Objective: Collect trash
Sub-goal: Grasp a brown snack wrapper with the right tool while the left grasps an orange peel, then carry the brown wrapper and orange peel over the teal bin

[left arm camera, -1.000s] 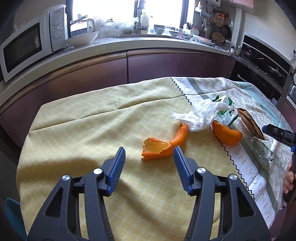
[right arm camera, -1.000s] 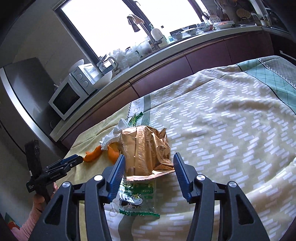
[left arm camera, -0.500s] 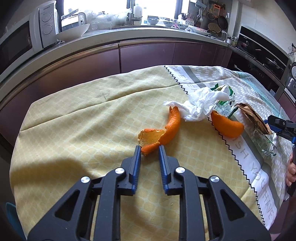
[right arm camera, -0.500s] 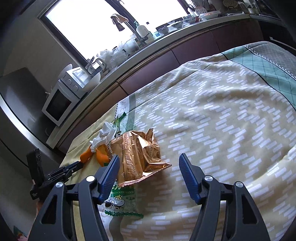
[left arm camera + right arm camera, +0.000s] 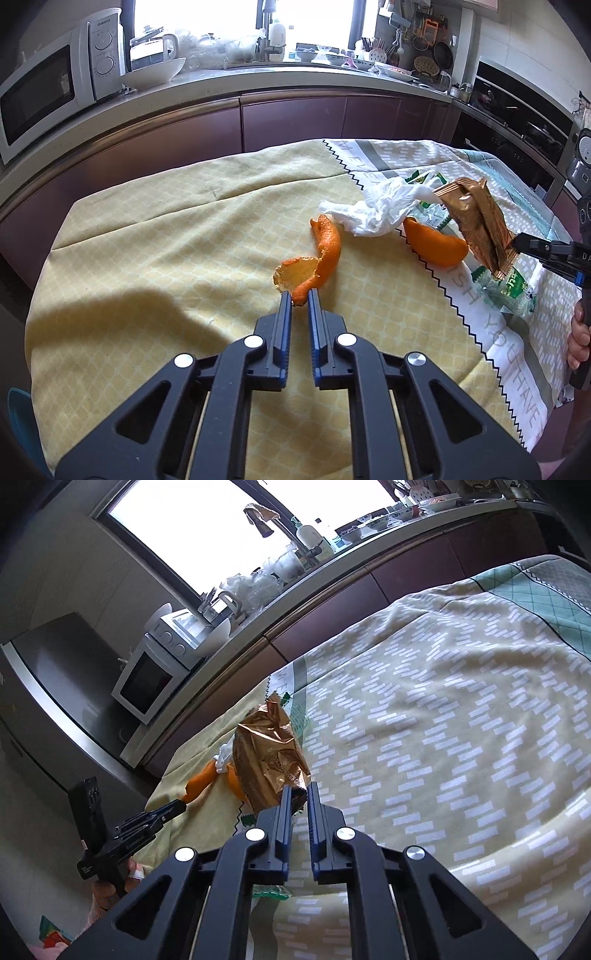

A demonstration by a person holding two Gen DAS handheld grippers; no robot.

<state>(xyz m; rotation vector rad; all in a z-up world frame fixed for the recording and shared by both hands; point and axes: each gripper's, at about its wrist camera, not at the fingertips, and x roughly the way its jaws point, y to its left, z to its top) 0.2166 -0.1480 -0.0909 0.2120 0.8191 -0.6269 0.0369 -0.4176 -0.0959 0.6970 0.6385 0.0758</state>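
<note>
Tablecloth (image 5: 166,236) in yellow and pale grey covers the whole table, and all the trash lies on its right part. The gold wrapper (image 5: 480,218) is the biggest piece: it stands tilted, lifted by its lower corner, and the right gripper (image 5: 298,794) pinches that corner between its pads. Its jaws have just been closing, with the wrapper between them. Under the wrapper rests a clear packet with green print (image 5: 506,291), flat on the cloth. Behind them a crumpled white tissue (image 5: 380,214) lies, touching a second green packet, which is mostly hidden. A thick orange peel (image 5: 436,243) sits just beside the tissue, partly behind the gold wrapper. Nearer to the middle is the long curled orange peel (image 5: 317,262); one end curls into a small cup. The left gripper (image 5: 299,297) is pressed on its lower tip, and its jaws have just been closing on it. A hand (image 5: 580,332) shows at the right edge.
</note>
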